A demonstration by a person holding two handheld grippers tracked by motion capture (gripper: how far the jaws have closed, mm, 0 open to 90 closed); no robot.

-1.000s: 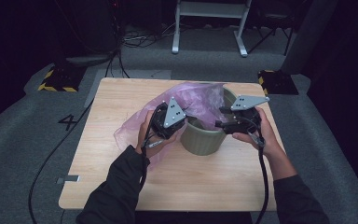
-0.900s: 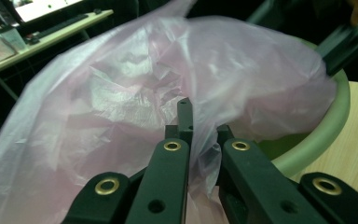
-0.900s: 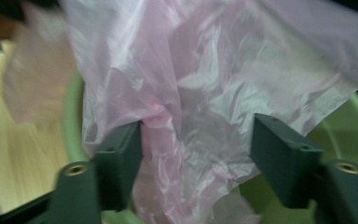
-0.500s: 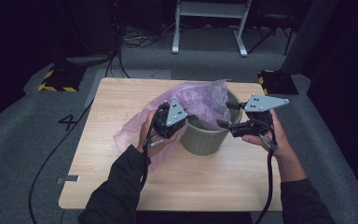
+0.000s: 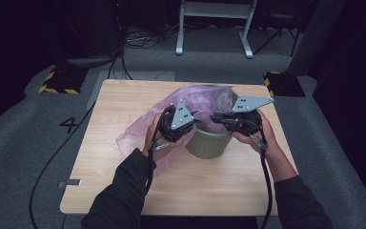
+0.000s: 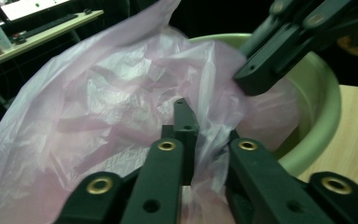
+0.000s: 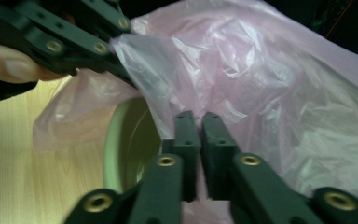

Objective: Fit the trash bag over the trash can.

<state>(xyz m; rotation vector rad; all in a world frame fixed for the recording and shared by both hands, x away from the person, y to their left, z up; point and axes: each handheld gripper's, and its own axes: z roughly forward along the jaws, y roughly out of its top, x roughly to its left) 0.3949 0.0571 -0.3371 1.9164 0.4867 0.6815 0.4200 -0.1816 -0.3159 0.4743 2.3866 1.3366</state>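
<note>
while the green bin [image 5: 208, 142] stands upright on the wooden worktop [image 5: 124, 102], toward its right half, a thin pink plastic bag [image 5: 205, 98] billows over the bin's mouth and trails off its left side onto the wood. the left gripper [image 5: 190, 125], held at the bin's left rim, has its jaws drawn nearly together on a fold of the bag [image 6: 121, 107], with the film bunched between them in the left gripper view [image 6: 193, 140]. the right gripper [image 5: 215, 118] reaches over the rim from the right; its jaws have just been closing and now stand pressed together [image 7: 195, 140]. in the right gripper view the film [image 7: 242, 70] lies right behind and beside the tips, but whether any of it is caught between them cannot be told. there the bin's pale inner wall [image 7: 130, 140] shows below the bag, and the left gripper [image 7: 116, 56] pinches the bag's edge at upper left.
</note>
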